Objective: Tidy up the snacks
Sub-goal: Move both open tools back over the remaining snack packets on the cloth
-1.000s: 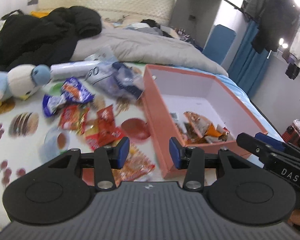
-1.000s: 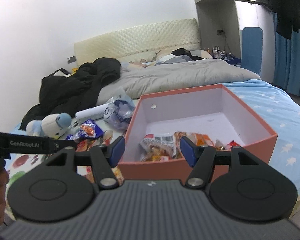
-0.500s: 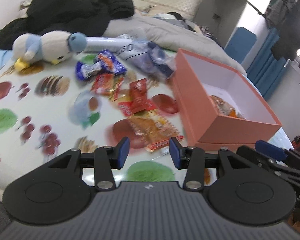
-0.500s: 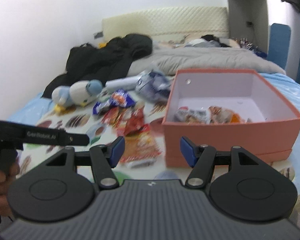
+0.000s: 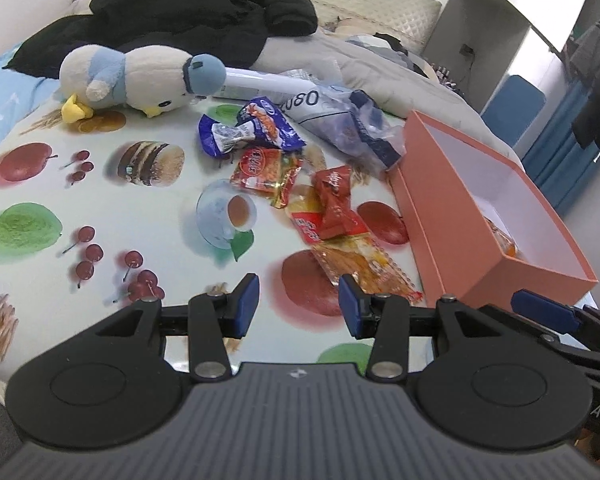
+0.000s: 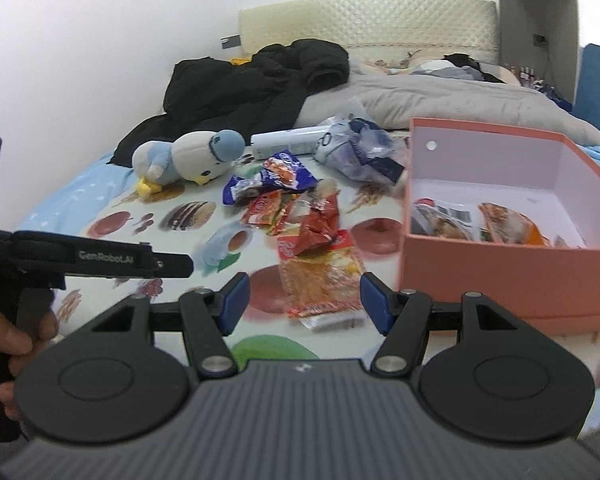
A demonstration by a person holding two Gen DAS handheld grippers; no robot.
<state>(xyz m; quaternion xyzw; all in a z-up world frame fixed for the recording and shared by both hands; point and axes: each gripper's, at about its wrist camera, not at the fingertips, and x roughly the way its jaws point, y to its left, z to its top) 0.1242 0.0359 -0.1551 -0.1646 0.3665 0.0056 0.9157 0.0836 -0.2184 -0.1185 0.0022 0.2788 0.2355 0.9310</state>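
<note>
On the bed, in the left wrist view, a fruit-printed glossy sheet [image 5: 100, 184] carries a loose pile of crinkly foil snack packets. Nearest the left claw [image 5: 299, 305] lies a flat orange-and-clear plastic snack packet [image 5: 364, 266], partly under a red twisted wrapper [image 5: 337, 206]; behind them sit an orange-red foil packet [image 5: 266, 170] and a blue foil packet [image 5: 260, 126]. The salmon-pink cardboard box [image 5: 440, 216] stands just to the right. The left claw is released, its blue pads apart with nothing between them.

In the right wrist view, the right claw [image 6: 305, 302] is likewise spread and empty, poised just short of the flat packet [image 6: 320, 276], whose near end shows between its pads. The box [image 6: 500, 276] already holds several packets. The left claw's arm [image 6: 100, 258] reaches in from the left, gripped by a hand [image 6: 12, 336].

These packets look light, thin and slippery, likely to buckle or slide on the sheet. The crimped end seal or a long edge probably gives the surest hold, and a gentle pinch should spare brittle contents.
</note>
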